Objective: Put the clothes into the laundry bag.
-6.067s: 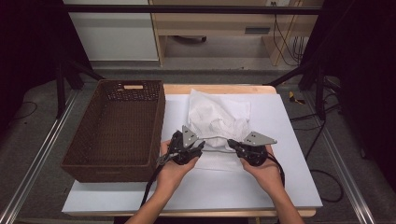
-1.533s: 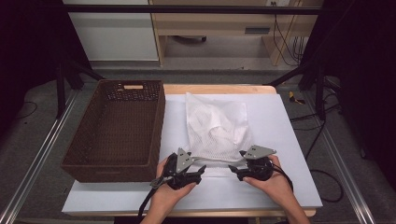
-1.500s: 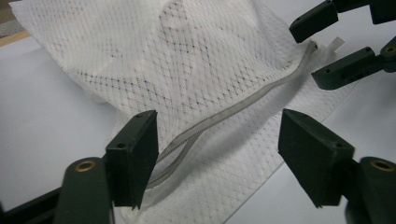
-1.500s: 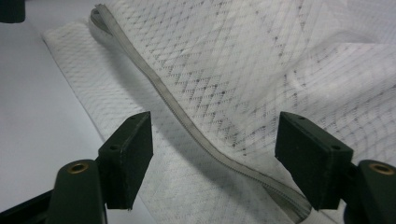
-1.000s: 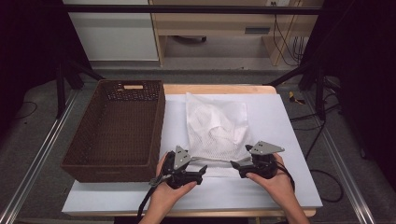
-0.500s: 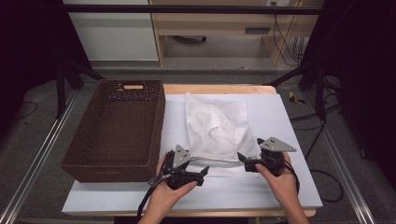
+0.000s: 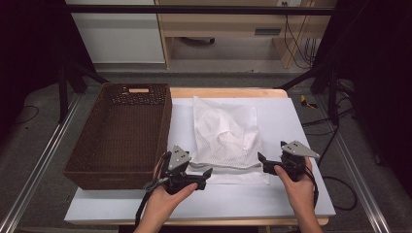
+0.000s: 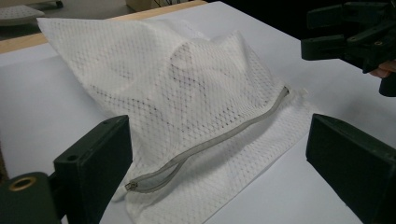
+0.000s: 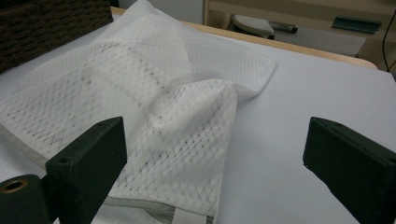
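A white mesh bag (image 7: 226, 133) with a grey zipper (image 8: 210, 142) lies flat on the white table (image 7: 301, 121), zipper edge toward me. My left gripper (image 7: 205, 175) hovers at the bag's near left corner, pointing right. In the left gripper view the left gripper (image 8: 217, 140) has just been opening; the bag lies beyond and below the jaws, untouched. My right gripper (image 7: 262, 159) is just off the bag's near right corner, pointing left. In the right gripper view the right gripper (image 9: 215, 140) has also just opened wide, its pads pressing on nothing. The right gripper (image 8: 355, 37) shows at upper right in the left gripper view.
A dark brown wicker basket (image 7: 121, 131) stands along the table's left side, close to the bag, and its corner (image 9: 46, 18) shows in the right gripper view. Bare table lies right of the bag and along the near edge. Black stand legs and cables are on the floor beyond.
The bag was pulled nearer earlier. Over the last second the right gripper has moved right, off the bag's near edge, and the left gripper has lifted slightly. The bag stays put.
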Tool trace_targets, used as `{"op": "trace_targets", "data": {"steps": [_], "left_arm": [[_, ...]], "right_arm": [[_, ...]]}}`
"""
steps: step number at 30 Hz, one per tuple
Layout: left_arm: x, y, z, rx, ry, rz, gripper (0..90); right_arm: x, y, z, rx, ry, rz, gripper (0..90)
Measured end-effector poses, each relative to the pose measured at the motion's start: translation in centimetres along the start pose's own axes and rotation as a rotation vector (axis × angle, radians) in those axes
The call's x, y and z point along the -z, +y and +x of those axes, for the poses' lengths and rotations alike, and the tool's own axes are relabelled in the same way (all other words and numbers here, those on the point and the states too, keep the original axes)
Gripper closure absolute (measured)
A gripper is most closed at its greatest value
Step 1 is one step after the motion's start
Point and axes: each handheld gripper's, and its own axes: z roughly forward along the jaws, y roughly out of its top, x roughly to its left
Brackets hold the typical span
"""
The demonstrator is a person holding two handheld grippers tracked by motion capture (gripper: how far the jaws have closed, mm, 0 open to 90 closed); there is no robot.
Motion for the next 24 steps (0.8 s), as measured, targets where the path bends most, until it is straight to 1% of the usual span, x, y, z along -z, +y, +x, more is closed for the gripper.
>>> {"op": "trace_targets", "data": {"steps": [4, 5, 6, 9, 10, 11, 13, 18, 22, 24], "left_arm": [[1.2, 0.8, 0.4, -0.003, 0.01, -0.006, 7.6], [1.2, 0.8, 0.4, -0.003, 0.01, -0.006, 7.6], [1.6, 1.1, 0.7, -0.006, 0.013, -0.012, 7.6], [2.2, 1.3, 1.4, -0.001, 0.02, -0.02, 7.6], [2.2, 1.3, 1.4, -0.001, 0.02, -0.02, 7.6], [2.5, 1.4, 1.8, 0.011, 0.027, -0.031, 7.5], [2.8, 1.4, 2.1, 0.014, 0.029, -0.033, 7.5], [4.4, 1.9, 3.5, 0.029, 0.047, -0.05, 7.5], [5.6, 2.0, 4.7, 0.045, 0.066, -0.06, 7.6], [6.1, 2.1, 5.3, 0.051, 0.076, -0.06, 7.6]], "right_arm": [[0.1, -0.1, -0.4, -0.004, -0.013, -0.002, 6.8], [0.1, -0.1, -0.4, -0.004, -0.013, -0.002, 6.8], [0.1, -0.2, -0.5, 0.005, -0.012, 0.005, 6.7], [0.0, -0.4, -0.7, 0.013, -0.025, 0.012, 6.7], [0.0, -0.4, -0.8, 0.013, -0.025, 0.015, 6.3], [0.0, -0.5, -0.8, 0.011, -0.024, 0.018, 5.7], [0.0, -0.5, -0.9, 0.012, -0.023, 0.022, 5.5], [0.2, -0.6, -1.2, 0.012, -0.035, 0.029, 5.6], [0.2, -0.7, -1.3, 0.014, -0.06, 0.038, 6.6], [0.2, -0.8, -1.4, 0.013, -0.065, 0.04, 6.6]]}}
